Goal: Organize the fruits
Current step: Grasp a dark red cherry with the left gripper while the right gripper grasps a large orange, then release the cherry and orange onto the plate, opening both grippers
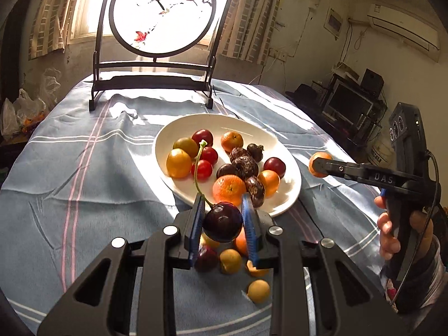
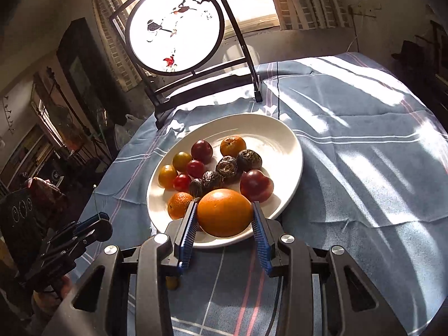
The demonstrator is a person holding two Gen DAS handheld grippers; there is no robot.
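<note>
The left tool (image 1: 222, 218) pinches a dark cherry (image 1: 222, 222) between its 2 blue pads (image 1: 196, 224); the long green stem (image 1: 198, 172) curves up over the near rim of the plate. The cherry hangs above the near edge of the table, just short of the plate's near rim. Under the tool, loose fruit lies on the blue striped cloth (image 1: 84, 168): a dark fruit (image 1: 206, 257), a yellow fruit (image 1: 230, 260), and a second yellow fruit (image 1: 259, 291) closer to the near edge.

The white oval plate (image 1: 196, 124) sits at the middle of the table. From left to right it carries 2 yellow-orange tomatoes (image 1: 179, 163), red cherry tomatoes (image 1: 202, 169), a cluster of dark wrinkled fruits (image 1: 245, 165), small mandarins (image 1: 229, 189) and a dark red plum (image 1: 274, 166).

The right tool (image 2: 224, 218) pinches an orange (image 2: 224, 212) between its blue pads (image 2: 188, 229), both touching the fruit. In the right wrist view the orange hangs over the near rim of the plate (image 2: 268, 137); in the left wrist view this tool (image 1: 317, 165) holds it off the plate's right rim, above the cloth. The right hand (image 1: 392, 224) grips the handle.

A round framed bird screen (image 1: 162, 14) stands at the far edge of the table, before the window.
</note>
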